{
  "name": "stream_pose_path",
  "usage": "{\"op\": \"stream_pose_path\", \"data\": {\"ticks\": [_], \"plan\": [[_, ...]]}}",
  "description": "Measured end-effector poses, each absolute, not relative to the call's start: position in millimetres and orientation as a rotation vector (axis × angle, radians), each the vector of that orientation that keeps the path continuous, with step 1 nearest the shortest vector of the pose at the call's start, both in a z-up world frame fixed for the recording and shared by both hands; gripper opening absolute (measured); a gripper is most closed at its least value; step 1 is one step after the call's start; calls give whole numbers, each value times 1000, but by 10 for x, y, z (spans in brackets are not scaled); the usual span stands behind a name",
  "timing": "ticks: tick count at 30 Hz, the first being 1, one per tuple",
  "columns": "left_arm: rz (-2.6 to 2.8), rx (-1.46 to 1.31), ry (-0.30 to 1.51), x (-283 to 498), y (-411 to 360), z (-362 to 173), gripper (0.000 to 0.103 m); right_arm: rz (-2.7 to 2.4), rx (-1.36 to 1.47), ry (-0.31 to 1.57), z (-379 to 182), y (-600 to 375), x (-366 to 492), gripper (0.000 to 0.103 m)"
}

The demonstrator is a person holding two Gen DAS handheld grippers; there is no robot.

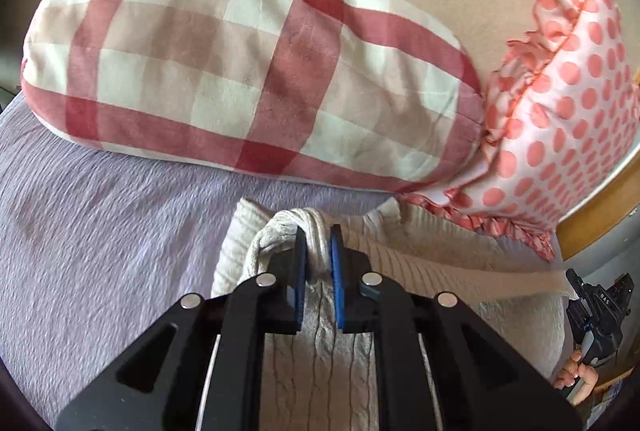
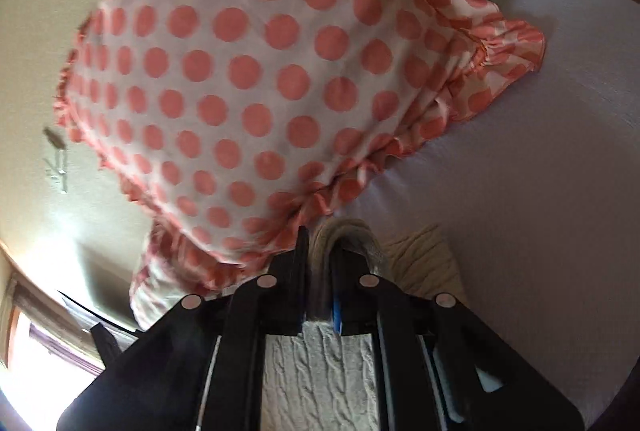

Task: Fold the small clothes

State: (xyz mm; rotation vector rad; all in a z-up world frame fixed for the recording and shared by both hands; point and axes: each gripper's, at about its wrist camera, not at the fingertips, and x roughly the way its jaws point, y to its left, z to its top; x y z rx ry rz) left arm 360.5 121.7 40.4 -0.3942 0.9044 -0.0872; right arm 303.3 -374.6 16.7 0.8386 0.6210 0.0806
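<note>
A cream cable-knit garment [image 1: 320, 343] lies on the lilac bed sheet [image 1: 100, 251]. My left gripper [image 1: 318, 251] is shut on a bunched edge of the garment near the pillows. My right gripper [image 2: 320, 263] is shut on another bunched edge of the same knit garment [image 2: 320, 371], close under the polka-dot pillow. The cloth runs back between both sets of fingers and hides what lies beneath. In the left wrist view the right gripper's body [image 1: 600, 311] and the hand holding it show at the far right.
A red-and-white checked pillow [image 1: 248, 71] lies against the beige wall at the head of the bed. A pink polka-dot ruffled pillow [image 2: 256, 79] stands to its right. A wooden bed frame edge [image 1: 600, 207] runs at the right. A cream ribbed cloth [image 2: 424, 255] lies beside the garment.
</note>
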Motion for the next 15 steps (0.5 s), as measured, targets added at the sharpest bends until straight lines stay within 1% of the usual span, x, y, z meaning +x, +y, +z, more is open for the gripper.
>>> {"op": "stream_pose_path", "data": {"ticks": [1,3,4,5,6,7,8,9,10,12,14,15], "plan": [[-78,-399,916,3668,1216,368,13,58,857,679,84,-3766,3139,9],[-73,-406,905,3689,1250,375,26,47,910,742,-29,-3789,3221,13],[-68,-395,888,3657,1282,417,31,57,913,734,-25,-3786,3206,17],[-59,-380,867,3621,1319,475,37,75,897,709,14,-3775,3172,28],[-52,-365,844,3566,1373,537,41,86,872,685,69,-3756,3122,36],[-40,-356,823,3492,1433,599,43,81,855,658,125,-3739,3058,63],[-34,-352,808,3424,1486,653,46,36,830,630,200,-3724,2975,95],[-40,-354,795,3350,1533,698,47,-5,810,584,278,-3711,2866,101],[-56,-356,782,3258,1558,747,48,1,801,535,352,-3703,2756,101],[-111,-354,764,3088,1545,809,50,50,775,498,461,-3674,2615,101],[-183,-332,759,2953,1433,814,53,134,767,505,470,-3582,2519,101],[-213,-319,767,2917,1355,791,54,179,760,542,436,-3499,2515,101]]}}
